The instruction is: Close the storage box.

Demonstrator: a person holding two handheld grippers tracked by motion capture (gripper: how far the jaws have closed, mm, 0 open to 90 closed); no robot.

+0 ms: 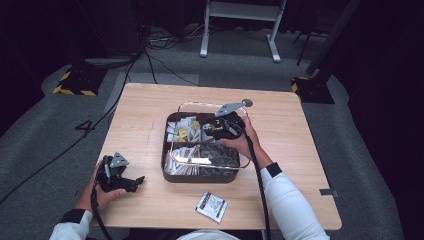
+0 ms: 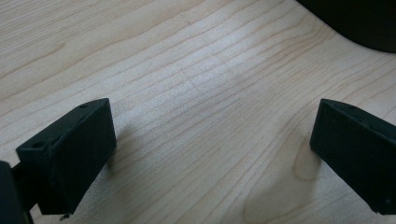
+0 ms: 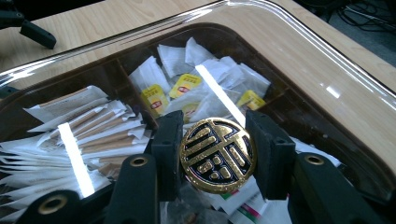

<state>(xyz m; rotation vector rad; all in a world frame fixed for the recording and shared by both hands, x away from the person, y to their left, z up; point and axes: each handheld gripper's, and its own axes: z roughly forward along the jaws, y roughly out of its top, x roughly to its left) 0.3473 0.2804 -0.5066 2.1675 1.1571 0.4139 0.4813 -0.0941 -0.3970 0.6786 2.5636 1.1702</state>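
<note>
A dark brown compartment box (image 1: 200,178) sits mid-table. My right gripper (image 1: 218,125) is shut on the round gold-and-black knob (image 3: 217,155) of a clear lid (image 1: 191,106). The lid (image 3: 299,70) hangs over the box, shifted toward the far right. Under it lie white and yellow tea bags (image 3: 187,84) and paper stick packets (image 3: 93,130). My left gripper (image 1: 134,181) rests near the table's front left, away from the box. Its jaws stand open over bare wood (image 2: 196,70), with nothing between them (image 2: 212,154).
A small white and red packet (image 1: 211,206) lies on the table in front of the box. The box's dark corner (image 2: 359,23) shows at the upper right of the left gripper view. Cables trail from both grippers toward the person.
</note>
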